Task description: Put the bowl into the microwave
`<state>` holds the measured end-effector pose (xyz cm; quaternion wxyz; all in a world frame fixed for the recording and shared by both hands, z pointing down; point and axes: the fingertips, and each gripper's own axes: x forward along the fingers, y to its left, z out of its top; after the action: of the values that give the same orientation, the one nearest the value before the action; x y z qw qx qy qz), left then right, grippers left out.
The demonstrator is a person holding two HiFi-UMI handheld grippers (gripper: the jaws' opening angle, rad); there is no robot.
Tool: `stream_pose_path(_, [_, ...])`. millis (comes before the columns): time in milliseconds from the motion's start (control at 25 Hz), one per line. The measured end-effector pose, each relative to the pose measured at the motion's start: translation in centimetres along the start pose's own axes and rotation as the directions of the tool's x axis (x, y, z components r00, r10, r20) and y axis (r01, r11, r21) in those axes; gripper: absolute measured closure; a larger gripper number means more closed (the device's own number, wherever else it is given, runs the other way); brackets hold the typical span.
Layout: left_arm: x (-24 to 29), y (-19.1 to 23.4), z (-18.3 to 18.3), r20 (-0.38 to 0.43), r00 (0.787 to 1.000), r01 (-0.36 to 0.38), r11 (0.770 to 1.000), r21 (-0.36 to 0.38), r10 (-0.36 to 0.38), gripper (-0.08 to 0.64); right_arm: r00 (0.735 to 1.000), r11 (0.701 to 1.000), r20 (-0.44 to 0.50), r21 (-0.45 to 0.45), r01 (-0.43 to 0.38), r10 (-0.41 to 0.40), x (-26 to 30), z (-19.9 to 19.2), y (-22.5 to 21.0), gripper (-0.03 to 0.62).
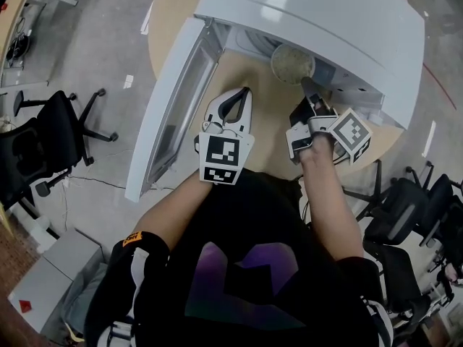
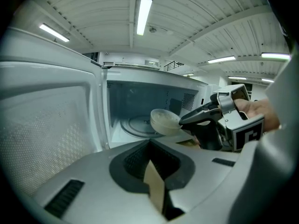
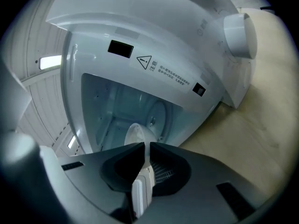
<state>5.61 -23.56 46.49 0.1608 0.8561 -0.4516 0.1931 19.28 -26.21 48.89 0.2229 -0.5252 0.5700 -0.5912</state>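
At the lower centre of the head view, the left tongs (image 1: 244, 92) are clenched on nothing above the tan counter (image 1: 269, 132), just right of the swung-open door (image 1: 173, 110). Beside them, to the right, the right tongs (image 1: 306, 83) are clamped on the near rim of the bowl (image 1: 293, 63). The bowl is held at the mouth of the white microwave (image 1: 340, 27). Farther inside, the glass turntable (image 2: 133, 125) is seen.

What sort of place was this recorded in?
Probably an office or lab workspace, not a home kitchen: wheeled office chairs stand on a bare grey floor, the microwave sits on a round wooden table, and long strip lights line a ribbed ceiling.
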Motion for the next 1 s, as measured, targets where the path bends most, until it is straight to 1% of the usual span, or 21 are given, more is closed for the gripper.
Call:
stream_pose_path(160, [0.9, 0.3, 0.5, 0.004, 1.0, -0.013, 1.0, 0.001, 0.013, 0.514, 0.999, 1.0, 0.043, 0.023, -0.008, 0.007, 1.7, 1.1, 0.2, 0.546])
stream_pose_path(360, [1.9, 0.8, 1.4, 0.007, 0.999, -0.031, 1.0, 0.004, 0.031, 0.514, 0.995, 0.998, 0.092, 0.052, -0.038, 0.033, 3.8, 2.2, 0.5, 0.546])
stream_pose_path(520, [2.7, 1.1, 2.1, 0.011, 0.999, -0.039, 0.999, 0.009, 0.039, 0.514, 0.992, 0.996, 0.115, 0.074, -0.056, 0.047, 5.5, 2.6, 0.5, 0.546])
stream_pose_path(760, [3.2, 1.7, 2.6, 0.013, 0.998, -0.055, 0.998, -0.005, 0.055, 0.514, 0.993, 0.997, 0.115, 0.082, -0.002, -0.008, 6.9, 2.6, -1.2, 0.546])
stream_pose_path(1000, [3.2, 2.0, 2.5, 0.007, 0.998, -0.059, 0.998, -0.016, 0.059, 0.514, 0.99, 0.996, 0.139, 0.089, -0.006, -0.006, 7.6, 2.7, -1.3, 0.546])
